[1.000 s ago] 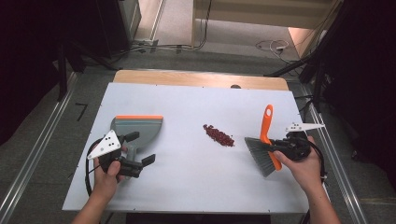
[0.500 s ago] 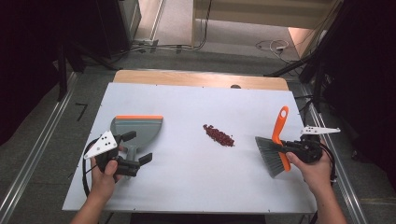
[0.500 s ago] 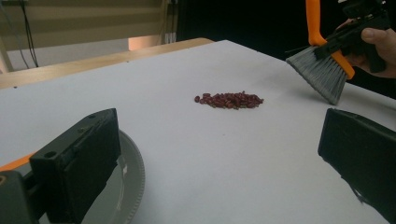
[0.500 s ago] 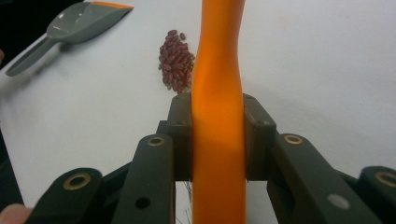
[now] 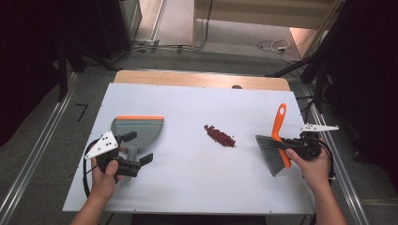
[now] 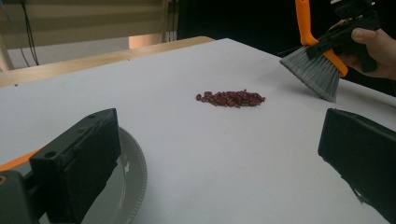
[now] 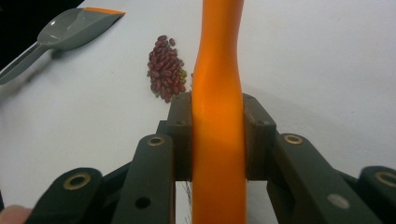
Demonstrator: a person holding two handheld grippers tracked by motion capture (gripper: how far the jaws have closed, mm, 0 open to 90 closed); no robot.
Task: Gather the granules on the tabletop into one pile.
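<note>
A small heap of red beans (image 5: pixel 219 136) (image 6: pixel 231 98) (image 7: pixel 166 70) lies mid-table. A grey dustpan with an orange lip (image 5: pixel 138 127) (image 7: pixel 70 28) rests flat at the left, its handle pointing toward the near edge. My left gripper (image 5: pixel 141 146) (image 6: pixel 215 140) is open, jaws wide apart on either side of that handle without pressing it; the pan's grey rim (image 6: pixel 133 182) sits beside the left jaw. My right gripper (image 5: pixel 293 147) (image 7: pixel 218 135) is shut on the orange handle of a brush (image 5: pixel 273 154) (image 6: pixel 313 70), whose grey bristles touch the table right of the beans.
The white tabletop (image 5: pixel 187 197) has a wooden strip (image 5: pixel 197 78) along its far edge. Metal rails and cables run on the floor around it. Bare surface separates the beans from both the dustpan and the brush.
The right hand has carried the brush a little to the right and down, farther from the beans, with its handle tipping more upright. The left hand has barely moved.
</note>
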